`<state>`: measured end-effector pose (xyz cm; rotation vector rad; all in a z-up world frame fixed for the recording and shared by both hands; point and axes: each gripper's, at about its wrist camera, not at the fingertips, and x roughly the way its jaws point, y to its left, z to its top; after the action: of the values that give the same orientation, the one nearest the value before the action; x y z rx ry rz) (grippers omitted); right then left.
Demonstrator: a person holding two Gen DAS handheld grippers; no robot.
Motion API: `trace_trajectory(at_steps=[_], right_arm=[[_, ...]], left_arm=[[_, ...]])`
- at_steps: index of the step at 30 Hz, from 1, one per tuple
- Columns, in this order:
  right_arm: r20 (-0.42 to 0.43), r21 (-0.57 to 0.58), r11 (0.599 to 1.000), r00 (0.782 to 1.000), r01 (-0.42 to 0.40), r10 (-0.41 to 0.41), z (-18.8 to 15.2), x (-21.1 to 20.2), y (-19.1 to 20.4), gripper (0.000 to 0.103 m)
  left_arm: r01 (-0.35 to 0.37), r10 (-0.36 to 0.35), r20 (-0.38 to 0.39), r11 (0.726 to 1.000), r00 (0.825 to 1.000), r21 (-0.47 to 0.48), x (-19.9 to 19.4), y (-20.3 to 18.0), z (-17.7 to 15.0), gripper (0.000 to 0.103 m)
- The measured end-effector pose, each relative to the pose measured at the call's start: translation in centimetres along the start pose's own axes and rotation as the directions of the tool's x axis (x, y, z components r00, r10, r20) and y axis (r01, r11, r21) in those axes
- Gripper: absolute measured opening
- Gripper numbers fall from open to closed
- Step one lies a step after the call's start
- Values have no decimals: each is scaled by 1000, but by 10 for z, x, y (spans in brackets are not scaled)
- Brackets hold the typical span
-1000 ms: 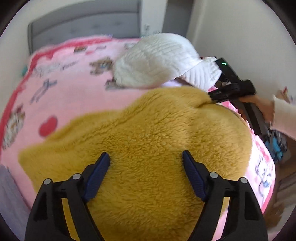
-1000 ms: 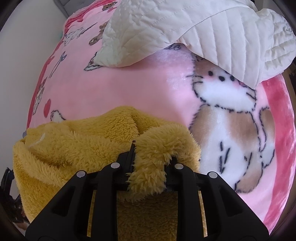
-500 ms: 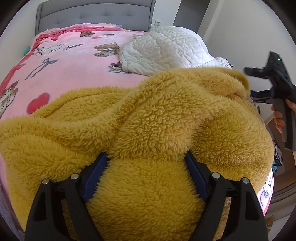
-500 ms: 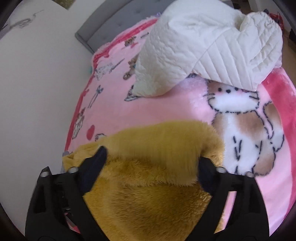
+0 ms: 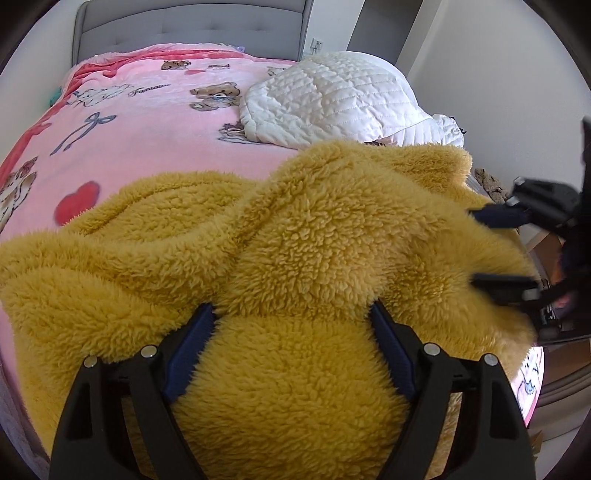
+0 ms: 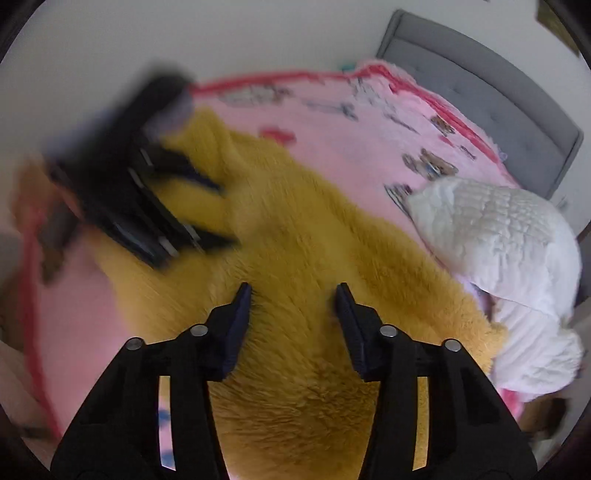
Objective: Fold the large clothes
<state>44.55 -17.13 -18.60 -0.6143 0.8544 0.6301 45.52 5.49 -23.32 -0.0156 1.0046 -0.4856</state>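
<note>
A large mustard-yellow fleece garment (image 5: 314, 240) lies bunched on the pink bed; it also shows in the right wrist view (image 6: 314, 221). My left gripper (image 5: 291, 325) is open, its jaws wide apart over the fleece, with a fold of fleece lying between them. My right gripper (image 6: 293, 299) is open just above the garment, nothing clamped. The right gripper also shows at the right edge of the left wrist view (image 5: 495, 251), jaws apart at the fleece's edge. The left gripper appears blurred in the right wrist view (image 6: 218, 214).
A pink cartoon-print blanket (image 5: 147, 122) covers the bed. A white quilted jacket (image 5: 332, 103) lies at the back right, also in the right wrist view (image 6: 498, 229). A grey headboard (image 5: 192, 29) stands behind. The bed's right edge (image 5: 535, 373) drops to the floor.
My right gripper let go of the fleece fold, opened, and swung round to face the garment from the right side. The fleece now lies heaped higher in front of my left gripper.
</note>
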Motion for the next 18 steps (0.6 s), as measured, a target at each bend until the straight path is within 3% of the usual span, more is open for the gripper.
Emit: trace_trajectory(at_steps=[1, 3, 7, 14, 18], right_arm=[[16, 16, 1000, 1000, 8, -8, -9, 6, -3, 46], [39, 178, 983, 999, -41, 34, -26, 14, -19, 46], [66, 424, 893, 988, -153, 138, -47, 33, -41, 46], [116, 436, 879, 981, -192, 156, -53, 39, -39, 48], [186, 449, 853, 962, -266, 202, -44, 7, -46, 65]], left_arm=[[2, -2, 0, 1000, 1000, 2, 1, 0, 0, 82], [-5, 5, 1, 1000, 1000, 20, 2, -3, -2, 82], [10, -10, 4, 1000, 1000, 5, 9, -1, -7, 82], [40, -40, 27, 999, 999, 0, 14, 5, -12, 83], [54, -56, 83, 998, 995, 27, -15, -1, -9, 89]])
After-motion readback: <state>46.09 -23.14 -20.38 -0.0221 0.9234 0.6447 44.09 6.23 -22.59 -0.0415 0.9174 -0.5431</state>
